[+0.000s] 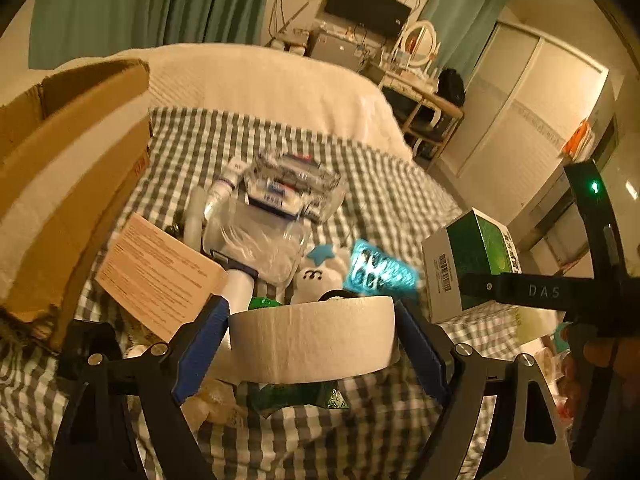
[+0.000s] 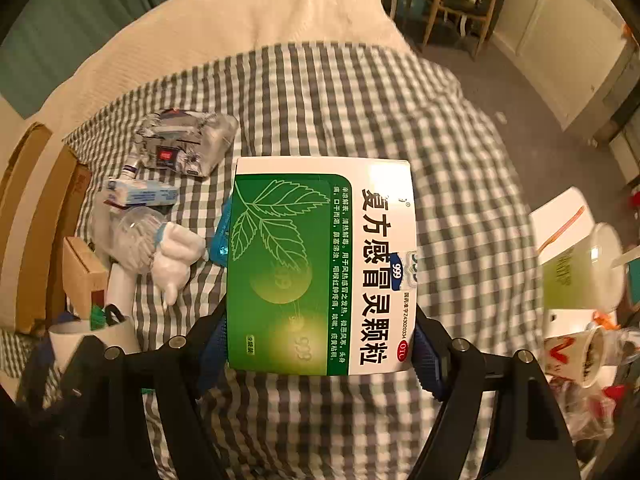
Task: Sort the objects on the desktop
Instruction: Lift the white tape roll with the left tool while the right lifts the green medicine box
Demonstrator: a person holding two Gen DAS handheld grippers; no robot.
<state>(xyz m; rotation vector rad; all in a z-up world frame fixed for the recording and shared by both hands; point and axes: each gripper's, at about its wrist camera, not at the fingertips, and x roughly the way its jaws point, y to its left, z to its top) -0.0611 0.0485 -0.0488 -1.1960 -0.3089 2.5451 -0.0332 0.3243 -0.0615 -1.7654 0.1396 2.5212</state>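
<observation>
the left gripper [image 1: 312, 344] has its fingers pinching a roll of white tape [image 1: 314, 342], held above the checkered bed sheet [image 1: 380, 200]. the right gripper [image 2: 320, 344] has its fingers pinching a green medicine box [image 2: 320, 268] over the same sheet, near a white plush toy [image 2: 178, 258].

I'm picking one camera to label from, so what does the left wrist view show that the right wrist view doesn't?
Only the left wrist view shows the left gripper shut on the white tape roll, plus the wall television and round mirror.

Only the right wrist view shows the medicine box's printed front, held by the right gripper, and the white mug at right.

Both show that box, the checked cloth, the cardboard box and the blue blister pack.
</observation>
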